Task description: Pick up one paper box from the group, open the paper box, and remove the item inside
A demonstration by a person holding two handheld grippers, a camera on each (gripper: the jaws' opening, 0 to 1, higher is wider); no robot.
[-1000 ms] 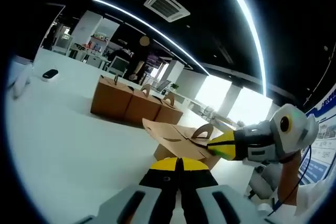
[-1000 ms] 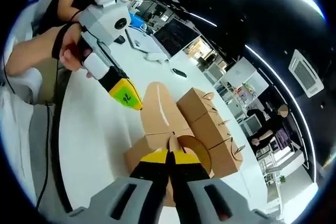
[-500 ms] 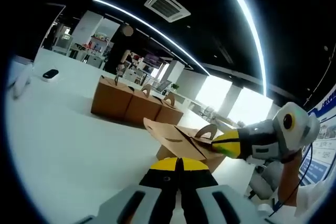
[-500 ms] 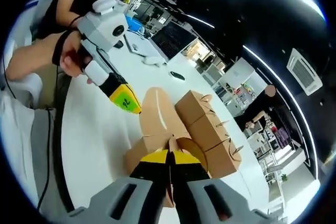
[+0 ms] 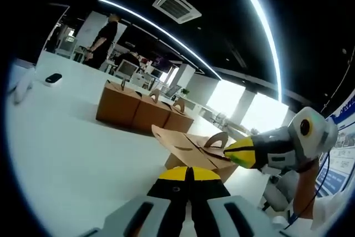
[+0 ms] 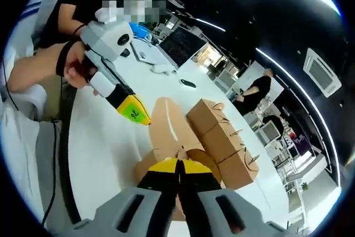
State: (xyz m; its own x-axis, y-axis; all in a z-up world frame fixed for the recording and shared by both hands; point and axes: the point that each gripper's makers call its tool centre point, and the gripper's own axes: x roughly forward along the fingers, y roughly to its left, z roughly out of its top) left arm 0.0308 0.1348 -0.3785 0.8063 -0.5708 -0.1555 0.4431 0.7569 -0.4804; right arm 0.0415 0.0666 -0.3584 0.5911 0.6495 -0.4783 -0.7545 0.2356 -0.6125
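Observation:
A brown paper box stands on the white table, its top flaps spread. My left gripper is shut, its yellow tips against the side edge of the long raised flap; in the right gripper view this left gripper comes in from the left in a person's hand. My right gripper is shut on the arched handle flap, a strip of card rising between its tips. From the right, this right gripper enters the left gripper view. The box's inside is hidden.
A row of three shut paper boxes stands behind the open one. A small black object lies farther off on the table. A person walks in the background. The table's near edge runs along the person's lap.
The background person has walked to the left. Both grippers stay shut at the box's flaps; the left gripper has shifted only slightly in the right gripper view.

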